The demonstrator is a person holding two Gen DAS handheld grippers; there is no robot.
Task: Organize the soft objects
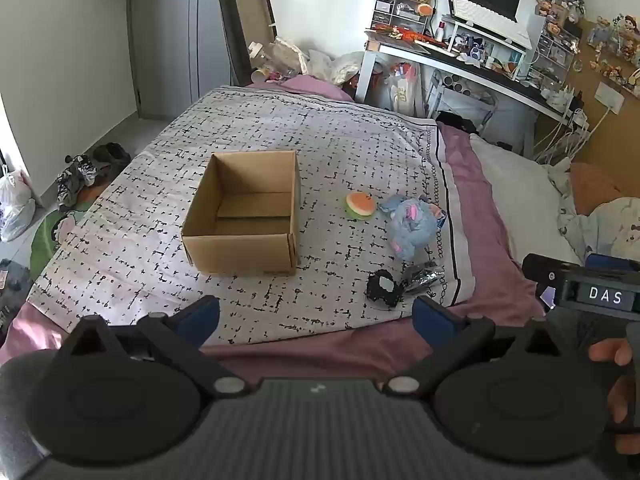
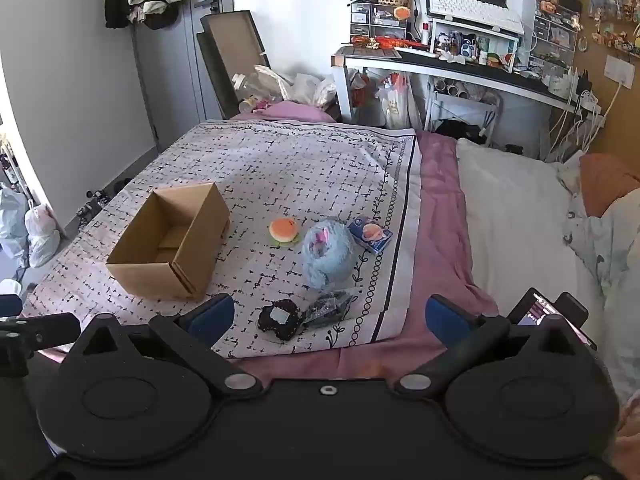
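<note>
i hold my left gripper (image 1: 316, 320) and right gripper (image 2: 330, 316) back, both spread wide and empty, so the open cardboard box (image 1: 244, 216) ahead-left can take the burger toy (image 1: 361, 207) and blue plush (image 1: 410, 226) lying ahead-right beside it.

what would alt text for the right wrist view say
An open gripper hovers above a bed's patterned blanket, where an empty cardboard box sits left of a burger toy, blue plush and dark donut toy.

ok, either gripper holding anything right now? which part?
Nothing held. Left gripper and right gripper are both open, short of the toys and the cardboard box.
</note>
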